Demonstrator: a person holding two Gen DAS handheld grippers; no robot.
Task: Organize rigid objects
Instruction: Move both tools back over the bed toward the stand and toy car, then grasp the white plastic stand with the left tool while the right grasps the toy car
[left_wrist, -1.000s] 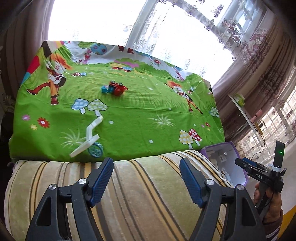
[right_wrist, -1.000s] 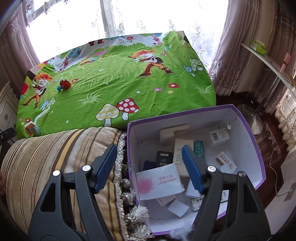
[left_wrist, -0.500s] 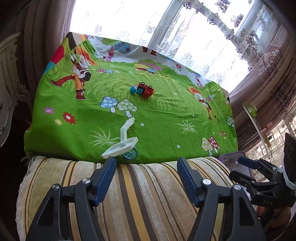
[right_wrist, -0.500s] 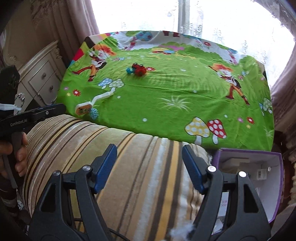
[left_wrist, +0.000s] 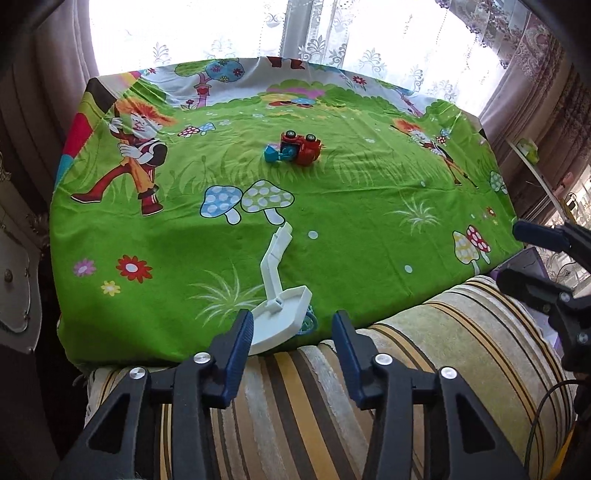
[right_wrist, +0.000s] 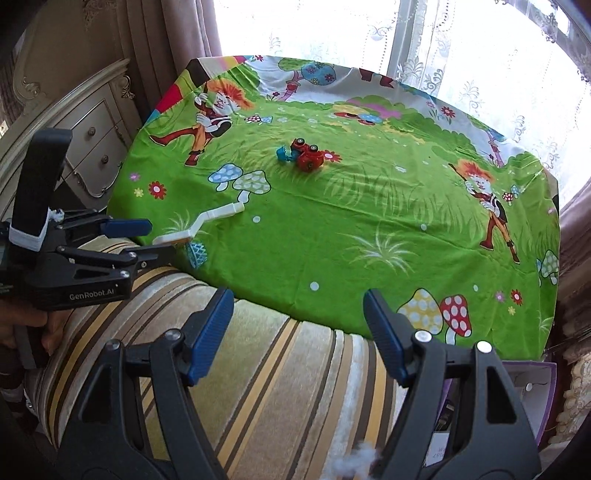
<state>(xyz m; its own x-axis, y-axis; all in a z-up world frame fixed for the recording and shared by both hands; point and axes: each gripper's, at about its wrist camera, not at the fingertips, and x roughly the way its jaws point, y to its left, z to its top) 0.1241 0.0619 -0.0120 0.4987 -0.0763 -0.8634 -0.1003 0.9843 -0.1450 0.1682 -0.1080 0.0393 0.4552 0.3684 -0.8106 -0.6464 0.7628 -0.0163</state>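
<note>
Now left gripper (left_wrist: 291, 341) nearer white stand (left_wrist: 279, 295), jaws narrowing around it, right gripper (right_wrist: 299, 330) wide.

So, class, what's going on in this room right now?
A person holds a tool in each hand over a bed. The left tool has just been closing around the base of a white plastic stand at the near edge of the green sheet, not gripping it yet. The right tool hangs open, empty. A red toy car lies farther back.
</note>
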